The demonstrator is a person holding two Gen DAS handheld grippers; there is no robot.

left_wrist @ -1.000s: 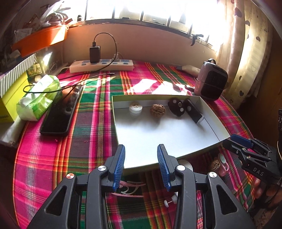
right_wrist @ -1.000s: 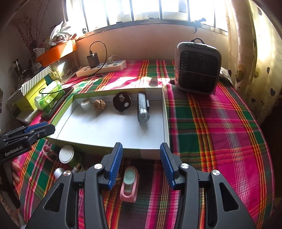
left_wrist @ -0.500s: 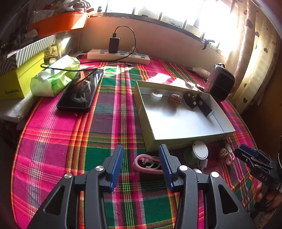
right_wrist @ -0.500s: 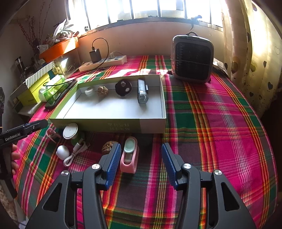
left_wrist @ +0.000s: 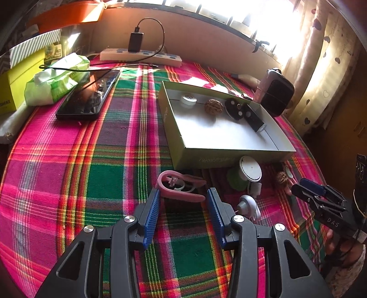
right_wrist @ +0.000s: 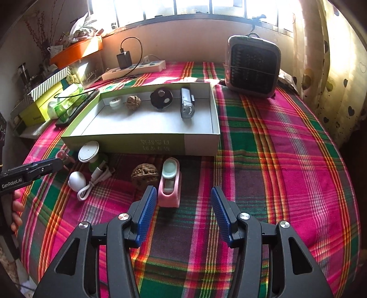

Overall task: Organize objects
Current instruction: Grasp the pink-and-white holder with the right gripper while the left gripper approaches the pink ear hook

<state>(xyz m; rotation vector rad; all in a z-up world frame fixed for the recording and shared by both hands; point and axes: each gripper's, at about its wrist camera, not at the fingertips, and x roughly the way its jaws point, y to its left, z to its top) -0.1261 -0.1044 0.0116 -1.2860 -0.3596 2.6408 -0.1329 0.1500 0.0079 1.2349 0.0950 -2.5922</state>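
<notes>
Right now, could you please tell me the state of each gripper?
Left gripper: open, holding nothing, just short of the pink clip.
Right gripper: open, holding nothing.

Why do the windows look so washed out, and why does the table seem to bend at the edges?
Left wrist view: backlight blows out the window, and the box shades the cloth in front of it. Right wrist view: window equally overexposed; the fisheye lens curves the tablecloth stripes and darkens the corners.

The left gripper (left_wrist: 183, 201) is held wide open over the checked cloth (left_wrist: 91, 183). A pink clip (left_wrist: 181, 186) is seen just past its tips, maybe touching one. A box (left_wrist: 195, 155) lies behind.
</notes>
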